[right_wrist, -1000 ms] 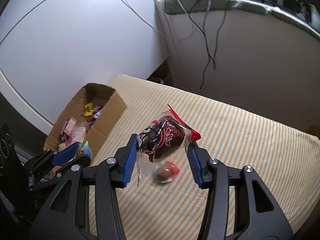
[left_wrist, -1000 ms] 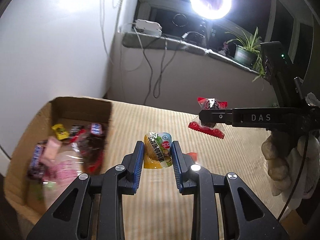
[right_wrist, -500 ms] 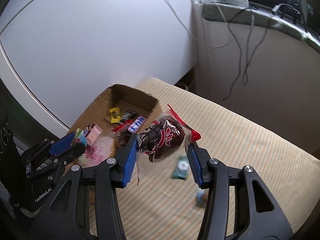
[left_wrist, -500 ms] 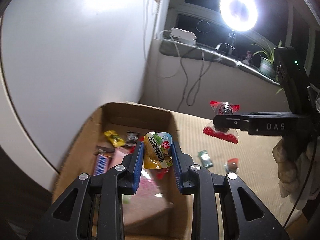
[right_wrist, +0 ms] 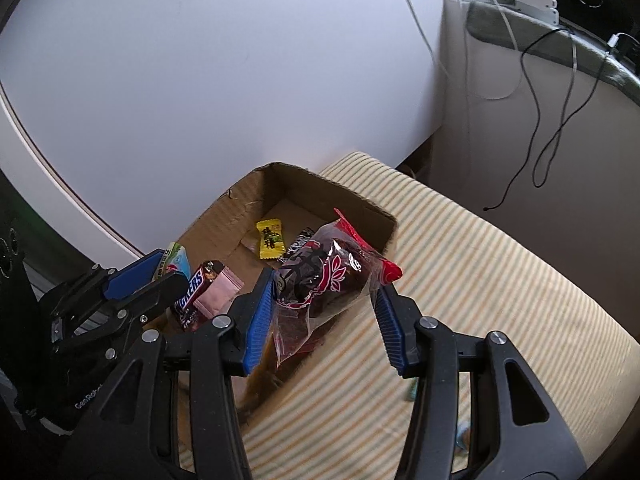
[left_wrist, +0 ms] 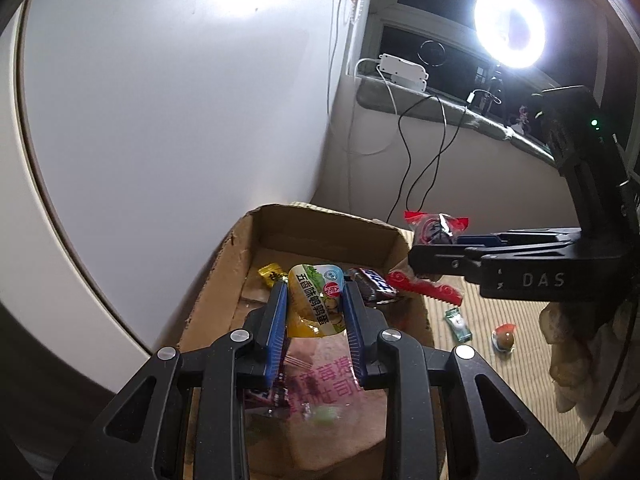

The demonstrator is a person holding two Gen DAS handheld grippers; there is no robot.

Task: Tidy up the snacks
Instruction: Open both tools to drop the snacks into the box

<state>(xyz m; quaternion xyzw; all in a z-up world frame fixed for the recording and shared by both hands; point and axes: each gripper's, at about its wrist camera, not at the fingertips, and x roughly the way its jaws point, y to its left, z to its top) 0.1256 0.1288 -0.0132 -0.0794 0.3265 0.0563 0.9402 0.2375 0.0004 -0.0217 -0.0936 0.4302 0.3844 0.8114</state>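
I have the cardboard box already part-filled with wrapped snacks, though I judge the job unfinished: two small sweets lie on the striped surface beside the box. My left claw angles down over the box, clamped on a yellow-green pouch; my right claw hangs at the box's near corner, gripping a dark red-wrapped snack.

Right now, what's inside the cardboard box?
Inside the cardboard box lie a yellow candy, a Snickers bar, a pink packet and a large pink-printed bag. The claws and their held packets cover the rest.
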